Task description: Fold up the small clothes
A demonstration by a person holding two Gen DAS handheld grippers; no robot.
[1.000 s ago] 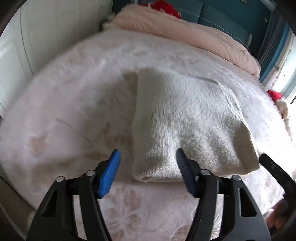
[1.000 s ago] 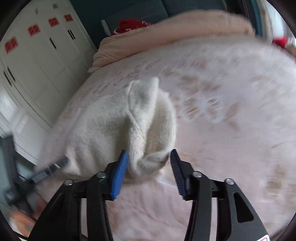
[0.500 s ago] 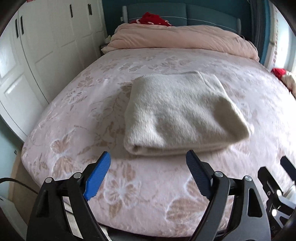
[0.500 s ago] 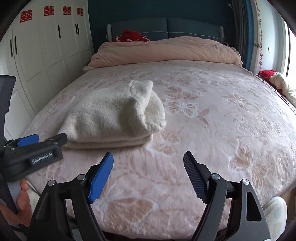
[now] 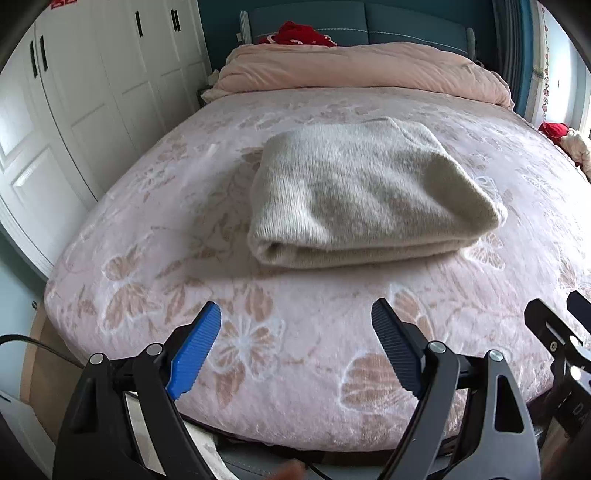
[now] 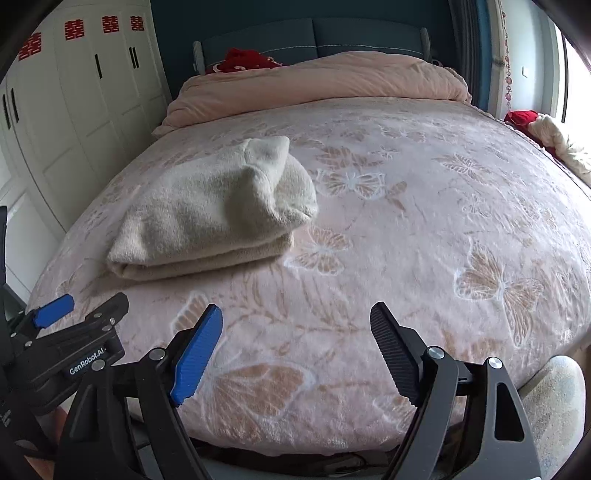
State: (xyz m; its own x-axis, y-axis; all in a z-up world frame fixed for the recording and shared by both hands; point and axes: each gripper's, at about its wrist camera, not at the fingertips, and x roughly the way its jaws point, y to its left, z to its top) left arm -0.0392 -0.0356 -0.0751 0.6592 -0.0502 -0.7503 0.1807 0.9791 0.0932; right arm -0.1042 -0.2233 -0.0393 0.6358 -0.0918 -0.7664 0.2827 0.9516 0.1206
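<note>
A cream, fuzzy knitted garment (image 5: 365,195), folded into a thick rectangular bundle, lay on the bed's pink plush blanket with pale butterfly and flower patterns (image 5: 258,332), towards its left half and a little way in from the near edge. In the right wrist view the same bundle (image 6: 214,214) showed a loose flap standing up on its top layer. The left tongs (image 5: 295,350) hung over the near edge of the bed, released, nothing between their blue pad and black pad, the garment well ahead of them and untouched. The right tongs (image 6: 295,350) were also released and their jaws were opening, only bare blanket between them, and the garment lay ahead and to their left. The left tool's black body with a white printed label sat low at the left of the right wrist view. Nothing lay between either pair of tongs and the bundle. Beyond it, a rolled peach duvet (image 6: 314,85) ran across the head of the bed with a red cloth (image 6: 243,61) behind it against the teal padded headboard (image 5: 369,22). White panelled wardrobe doors (image 5: 92,92) lined the left side; red and cream cloth (image 6: 543,133) lay by the bed's right edge.
</note>
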